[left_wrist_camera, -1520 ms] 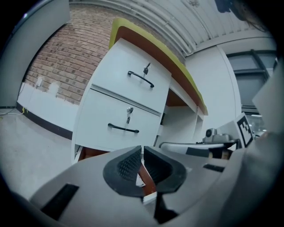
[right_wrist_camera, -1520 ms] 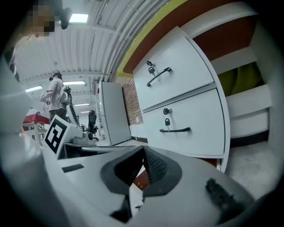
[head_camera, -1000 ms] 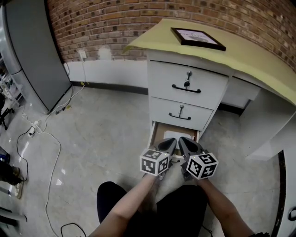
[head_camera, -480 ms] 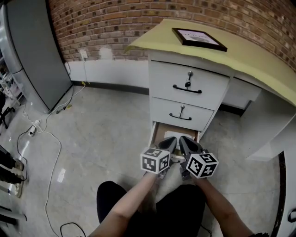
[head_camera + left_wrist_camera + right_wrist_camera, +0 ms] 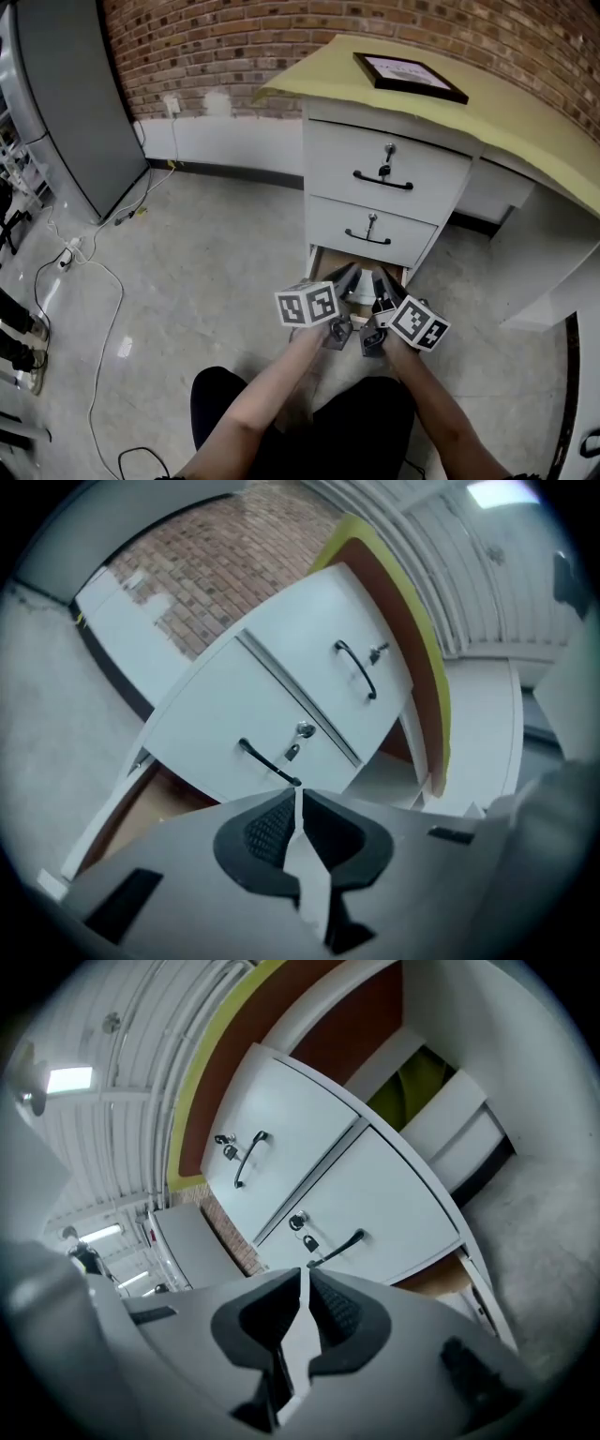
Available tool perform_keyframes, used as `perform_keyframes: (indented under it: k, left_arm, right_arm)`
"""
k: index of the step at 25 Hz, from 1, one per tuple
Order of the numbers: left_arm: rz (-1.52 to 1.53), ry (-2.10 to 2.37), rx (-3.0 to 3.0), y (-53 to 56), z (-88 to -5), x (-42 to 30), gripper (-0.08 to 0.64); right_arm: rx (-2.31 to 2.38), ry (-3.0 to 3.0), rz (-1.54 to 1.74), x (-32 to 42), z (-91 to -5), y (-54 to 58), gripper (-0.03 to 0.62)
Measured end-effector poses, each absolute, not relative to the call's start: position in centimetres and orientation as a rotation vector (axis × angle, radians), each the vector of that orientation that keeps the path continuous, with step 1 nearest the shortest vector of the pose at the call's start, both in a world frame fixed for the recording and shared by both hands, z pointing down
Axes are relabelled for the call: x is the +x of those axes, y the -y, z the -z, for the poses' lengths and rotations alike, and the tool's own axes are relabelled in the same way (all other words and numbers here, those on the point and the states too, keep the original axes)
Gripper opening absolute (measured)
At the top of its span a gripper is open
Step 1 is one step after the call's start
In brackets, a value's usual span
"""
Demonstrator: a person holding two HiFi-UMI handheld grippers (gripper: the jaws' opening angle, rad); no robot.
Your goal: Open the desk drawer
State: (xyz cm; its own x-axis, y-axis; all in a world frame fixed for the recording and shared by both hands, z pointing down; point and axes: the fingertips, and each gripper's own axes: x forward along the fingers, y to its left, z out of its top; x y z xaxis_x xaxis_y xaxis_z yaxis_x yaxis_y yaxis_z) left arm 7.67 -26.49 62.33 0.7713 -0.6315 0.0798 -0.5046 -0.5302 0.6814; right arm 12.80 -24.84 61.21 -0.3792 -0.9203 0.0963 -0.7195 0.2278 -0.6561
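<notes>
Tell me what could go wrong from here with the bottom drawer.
1. The left gripper and the right gripper are both shut on nothing, so a pull may slip off the partly open bottom drawer.
2. They sit close together over it and might knock each other.
3. Lifting them could snag the key hanging from the middle drawer.
</notes>
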Motion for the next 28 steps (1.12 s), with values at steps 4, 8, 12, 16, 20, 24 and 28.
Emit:
perform_keyframes:
  k: [4,8,12,16,20,24,28]
  left_arm:
    - [0.365,0.796,2.069,28.3,-62.8,7.2,0.017]
    - [0.419,0.792,1.964,29.8,-63.9,6.7,0.017]
    - [0.502,0.76,1.861,31.3,-64.4,6.2,0.018]
    - [0.528,0.738,1.828,32.6,-64.4,6.4,0.052]
    - [0.543,0.705,1.784,33.9,-64.3,7.0,0.13]
    - [0.565,0.665,1.739,34.9,-64.2,7.7,0.179]
    - [0.552,0.676,1.714,35.9,-65.0,8.0,0.184]
  right_arm:
    - [-1.453,-2.103,1.006,12.8,-61.5,25.9,0.092]
    - [-1.4,-2.018,1.072,12.9,-61.9,26.8,0.092]
    - [-1.341,-1.955,1.127,13.3,-62.3,28.0,0.092]
    - [-1.292,-1.879,1.179,13.8,-63.0,29.4,0.092]
    - [-1.25,-1.827,1.225,13.9,-63.4,30.8,0.092]
    - [-1.213,-1.774,1.249,14.2,-63.5,31.9,0.095]
    - [-1.209,-1.734,1.285,14.9,-64.1,32.9,0.097]
